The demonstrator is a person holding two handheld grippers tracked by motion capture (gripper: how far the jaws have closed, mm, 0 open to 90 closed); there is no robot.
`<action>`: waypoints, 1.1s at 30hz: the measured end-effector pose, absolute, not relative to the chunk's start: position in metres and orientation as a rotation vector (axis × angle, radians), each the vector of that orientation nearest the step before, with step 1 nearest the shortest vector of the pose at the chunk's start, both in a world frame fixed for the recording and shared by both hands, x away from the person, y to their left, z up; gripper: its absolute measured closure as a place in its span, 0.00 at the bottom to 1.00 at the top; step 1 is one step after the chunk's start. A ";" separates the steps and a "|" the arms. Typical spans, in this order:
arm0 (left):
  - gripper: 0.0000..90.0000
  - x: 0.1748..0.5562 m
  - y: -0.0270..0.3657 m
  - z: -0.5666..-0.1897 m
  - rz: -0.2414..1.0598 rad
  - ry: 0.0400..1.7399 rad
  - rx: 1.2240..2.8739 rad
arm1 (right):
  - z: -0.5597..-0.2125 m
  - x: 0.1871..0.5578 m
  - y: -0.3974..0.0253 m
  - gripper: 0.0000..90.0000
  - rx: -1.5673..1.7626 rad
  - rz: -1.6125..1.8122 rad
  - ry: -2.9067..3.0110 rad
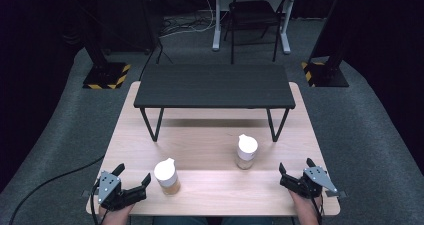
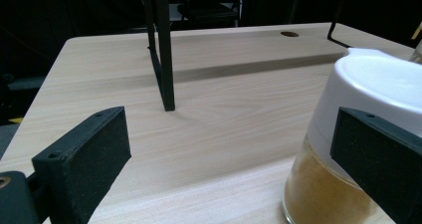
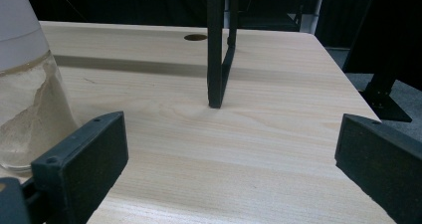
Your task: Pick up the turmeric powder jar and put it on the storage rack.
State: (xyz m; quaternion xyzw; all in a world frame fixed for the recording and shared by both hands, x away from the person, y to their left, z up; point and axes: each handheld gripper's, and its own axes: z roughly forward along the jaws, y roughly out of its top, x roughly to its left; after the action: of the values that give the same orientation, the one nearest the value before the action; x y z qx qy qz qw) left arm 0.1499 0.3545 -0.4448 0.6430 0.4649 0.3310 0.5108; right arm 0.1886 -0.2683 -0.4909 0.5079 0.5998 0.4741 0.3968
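Observation:
Two glass jars with white spouted lids hold tan powder. The left jar (image 1: 167, 177) stands near the table's front, just right of my left gripper (image 1: 133, 173), which is open. In the left gripper view this jar (image 2: 368, 94) rises behind the right jaw, and nothing lies between the jaws of my left gripper (image 2: 231, 129). The right jar (image 1: 246, 151) stands farther back, left of my open right gripper (image 1: 296, 165). In the right gripper view that jar (image 3: 25, 99) sits at the left edge, beyond the left jaw of my empty right gripper (image 3: 231, 129).
A black low shelf (image 1: 214, 86) on thin legs stands across the back half of the wooden table (image 1: 210, 135). One of its legs (image 2: 164, 50) stands ahead of the left gripper, another leg (image 3: 215, 50) ahead of the right. A chair (image 1: 255, 15) stands on the floor beyond.

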 end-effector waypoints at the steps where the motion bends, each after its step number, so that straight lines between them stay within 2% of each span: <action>1: 0.02 0.149 0.355 -0.444 0.790 1.110 1.551 | -0.491 0.189 -0.268 0.00 1.287 1.201 1.520; 12: 0.01 0.148 0.357 -0.440 0.687 1.040 1.595 | -0.491 0.189 -0.268 0.00 1.289 1.203 1.518; 33: 0.00 0.151 0.345 -0.435 0.650 0.958 1.619 | -0.491 0.188 -0.269 0.00 1.288 1.205 1.518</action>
State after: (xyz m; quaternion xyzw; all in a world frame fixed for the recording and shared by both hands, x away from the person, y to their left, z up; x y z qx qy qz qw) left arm 0.1513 0.3451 -0.4353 0.6823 0.4039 0.2740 0.5443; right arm 0.1883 -0.2687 -0.4912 0.5083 0.5989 0.4756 0.3959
